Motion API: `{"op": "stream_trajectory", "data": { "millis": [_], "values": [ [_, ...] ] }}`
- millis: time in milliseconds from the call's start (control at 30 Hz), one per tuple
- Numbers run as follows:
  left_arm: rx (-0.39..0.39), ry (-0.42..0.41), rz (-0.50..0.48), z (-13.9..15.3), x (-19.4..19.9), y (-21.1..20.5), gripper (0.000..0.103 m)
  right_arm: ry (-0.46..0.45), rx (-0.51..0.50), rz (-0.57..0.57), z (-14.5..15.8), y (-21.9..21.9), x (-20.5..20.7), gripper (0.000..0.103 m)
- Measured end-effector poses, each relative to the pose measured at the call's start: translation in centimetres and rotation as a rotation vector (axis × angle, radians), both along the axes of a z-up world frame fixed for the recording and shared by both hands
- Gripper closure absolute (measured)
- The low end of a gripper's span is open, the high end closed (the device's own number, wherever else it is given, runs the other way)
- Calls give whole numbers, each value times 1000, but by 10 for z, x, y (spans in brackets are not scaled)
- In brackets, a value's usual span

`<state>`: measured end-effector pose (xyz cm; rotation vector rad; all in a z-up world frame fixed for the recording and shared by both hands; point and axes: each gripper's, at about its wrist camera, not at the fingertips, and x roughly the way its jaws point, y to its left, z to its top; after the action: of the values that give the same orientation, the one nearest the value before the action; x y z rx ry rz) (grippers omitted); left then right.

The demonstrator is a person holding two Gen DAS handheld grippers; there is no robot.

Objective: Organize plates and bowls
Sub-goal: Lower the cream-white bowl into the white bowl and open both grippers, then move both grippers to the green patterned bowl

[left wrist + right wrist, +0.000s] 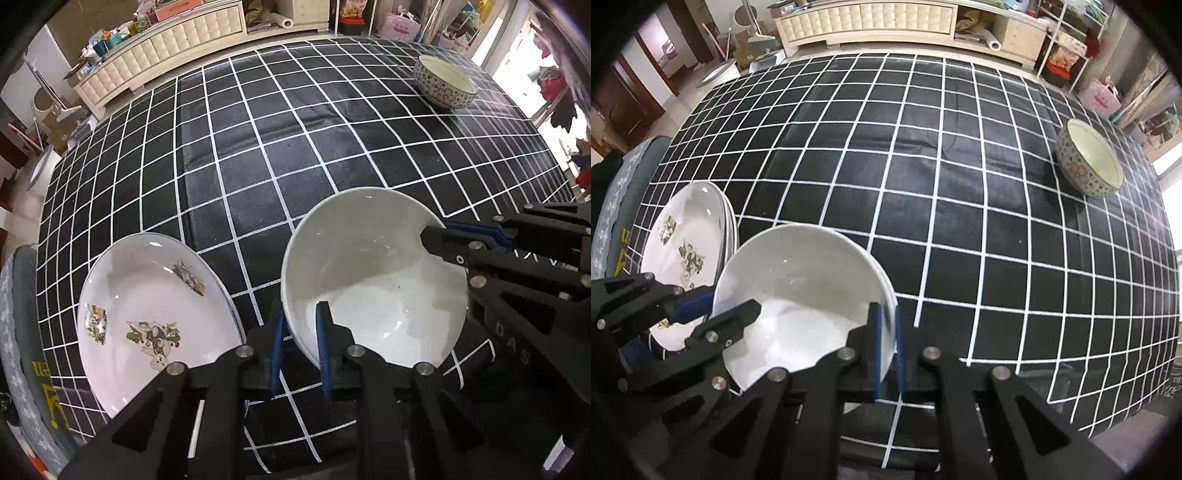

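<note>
A plain white bowl (373,273) sits upright beside stacked picture plates (147,314) (cartoon prints). A patterned bowl (445,83) stands well apart.

Table (960,192) under a black cloth with a white grid fills mid-frame in both views. Behind it, along the top, a long cream cabinet (864,22) with tufted panel fronts, clutter on top. Open shelves (1067,40) at upper right hold boxes and a pink bag (1102,98). Pale tiled floor (683,94) at upper left, brown door (624,99) beyond. Bright daylight enters at right edge. Grey cushion (624,184) with star pattern at left.
</note>
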<state>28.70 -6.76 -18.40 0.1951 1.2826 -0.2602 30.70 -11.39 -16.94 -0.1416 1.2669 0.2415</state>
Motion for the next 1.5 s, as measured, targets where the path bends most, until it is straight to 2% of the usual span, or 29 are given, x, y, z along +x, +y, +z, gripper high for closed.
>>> {"op": "stream_trajectory", "data": {
  "millis": [100, 200, 333, 367, 467, 567, 633, 667, 733, 900, 1067, 1500],
  "values": [
    [15, -18, -18, 2, -3, -1, 88, -15, 11, 4, 3, -2, -2, 93],
    [28, -33, -11, 5, -4, 0, 77, -25, 18, -8, 8, -7, -3, 91],
    [13, -57, -4, 17, -4, 5, 74, -45, 11, -16, 16, -12, -8, 63],
    [10, -67, -3, 20, -5, 6, 70, -54, 14, -20, 20, -14, -9, 57],
    [0, -100, -3, 30, -8, 7, 62, -75, 16, -32, 30, -19, -12, 48],
    [-11, -118, -9, 39, -9, 5, 59, -111, -19, -32, 40, -22, -17, 38],
    [-12, -137, -13, 47, -10, 2, 56, -118, -18, -34, 47, -26, -18, 36],
    [-9, -148, -14, 50, -10, 0, 51, -122, -5, -40, 51, -31, -19, 36],
    [-9, -178, -19, 59, -9, -4, 45, -130, 7, -59, 59, -40, -19, 36],
    [-60, -189, -37, 76, 0, -16, 45, -168, 21, -100, 79, -65, -13, 32],
    [-54, -190, -63, 84, 17, -38, 45, -180, 49, -137, 92, -90, -1, 32],
    [-105, -200, -85, 110, 75, -95, 45, -196, 65, -233, 102, -158, 40, 31]
  ]
}}
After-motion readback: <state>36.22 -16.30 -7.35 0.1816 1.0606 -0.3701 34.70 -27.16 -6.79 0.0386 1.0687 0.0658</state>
